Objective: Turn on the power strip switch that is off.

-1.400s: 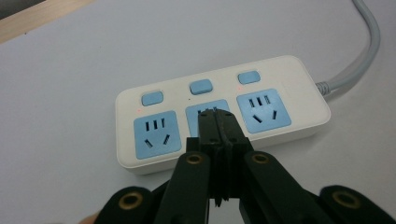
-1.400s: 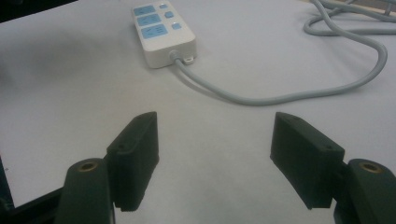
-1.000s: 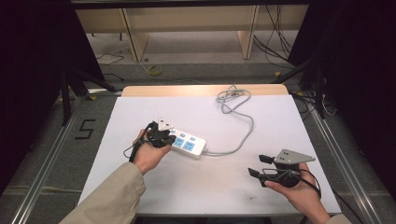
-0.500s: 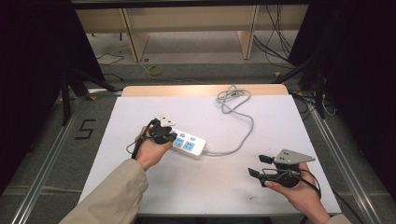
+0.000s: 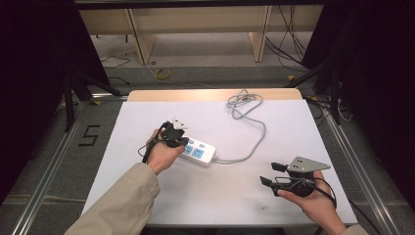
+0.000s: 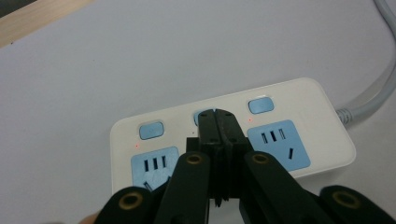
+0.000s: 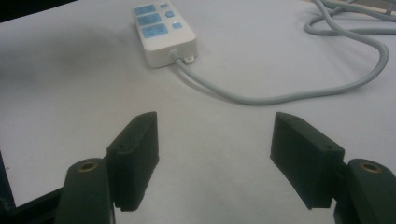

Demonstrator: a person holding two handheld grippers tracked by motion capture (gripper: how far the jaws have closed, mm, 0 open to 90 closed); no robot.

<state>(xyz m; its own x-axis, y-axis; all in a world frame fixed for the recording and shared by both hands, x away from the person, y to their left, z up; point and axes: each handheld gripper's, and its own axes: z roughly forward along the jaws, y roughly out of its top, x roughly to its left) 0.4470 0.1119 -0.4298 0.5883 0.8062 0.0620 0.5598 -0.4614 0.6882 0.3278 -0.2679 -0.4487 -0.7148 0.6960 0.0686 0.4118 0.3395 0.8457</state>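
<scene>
The strip (image 6: 233, 135) lies mid counter (image 5: 147, 196), long way running left-right, w/ the left hand-held gripper (image 6: 218, 122) right on its middle button, jaws together, while the right hand-held gripper (image 7: 215, 158) sits well off to the strip's right, jaws apart & empty.

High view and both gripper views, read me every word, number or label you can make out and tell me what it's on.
"5": a dark mark on the grey floor left of the table.
The power strip shows no readable print in the left gripper view, just blue switches and sockets.
No readable text on either gripper.
</scene>
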